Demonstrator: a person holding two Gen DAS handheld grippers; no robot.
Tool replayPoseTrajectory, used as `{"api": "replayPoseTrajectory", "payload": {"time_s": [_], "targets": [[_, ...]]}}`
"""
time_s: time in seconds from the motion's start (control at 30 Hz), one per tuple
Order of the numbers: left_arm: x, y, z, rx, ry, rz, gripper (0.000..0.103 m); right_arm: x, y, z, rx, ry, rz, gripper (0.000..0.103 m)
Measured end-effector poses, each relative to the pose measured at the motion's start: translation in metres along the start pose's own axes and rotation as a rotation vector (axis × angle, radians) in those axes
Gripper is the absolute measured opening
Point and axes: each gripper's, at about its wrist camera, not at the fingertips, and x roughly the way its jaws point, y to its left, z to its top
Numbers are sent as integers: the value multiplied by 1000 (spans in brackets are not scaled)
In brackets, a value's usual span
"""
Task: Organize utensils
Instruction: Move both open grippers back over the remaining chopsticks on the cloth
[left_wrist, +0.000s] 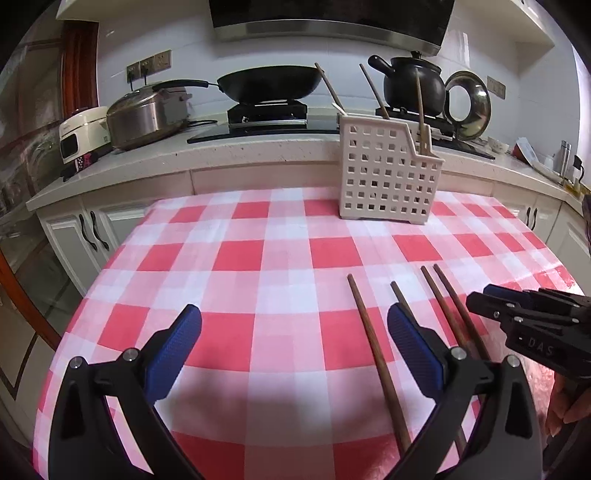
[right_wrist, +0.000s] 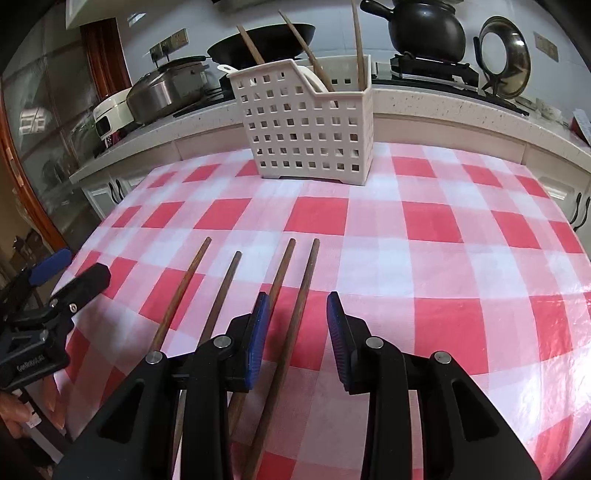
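Four chopsticks (right_wrist: 236, 295) lie parallel on table (right_wrist: 443, 229), holder (right_wrist: 306, 129) at 12 o'clock. Right hand-held gripper (right_wrist: 297, 314) part-open over rightmost stick (right_wrist: 299, 306), nothing gripped; left hand-held gripper (left_wrist: 295, 332) wide open, empty. Risk: jaw catches neighbouring stick, sticks so close tog.

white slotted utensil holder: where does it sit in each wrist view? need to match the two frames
Left wrist view: the white slotted utensil holder stands upper right of centre, at the far edge of the checked tablecloth.
Right wrist view: the holder stands top centre, closer and larger.
Shared landmark: the black clay pot on the stove, behind and right of the holder in both.
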Motion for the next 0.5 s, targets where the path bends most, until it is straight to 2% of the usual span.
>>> {"api": "replayPoseTrajectory", "payload": {"time_s": [0.1, 0.27, 0.5], "targets": [[4, 3, -2, -14, 17, -8, 97, 5, 3, 0, -10, 21, -15, 31], [9, 9, -2, -44, 38, -24, 97, 12, 4, 1, -11, 47, -32, 24], [22, 6, -1, -21, 93, -16, 97, 20, 4, 3, -13, 76, -62, 20]]}}
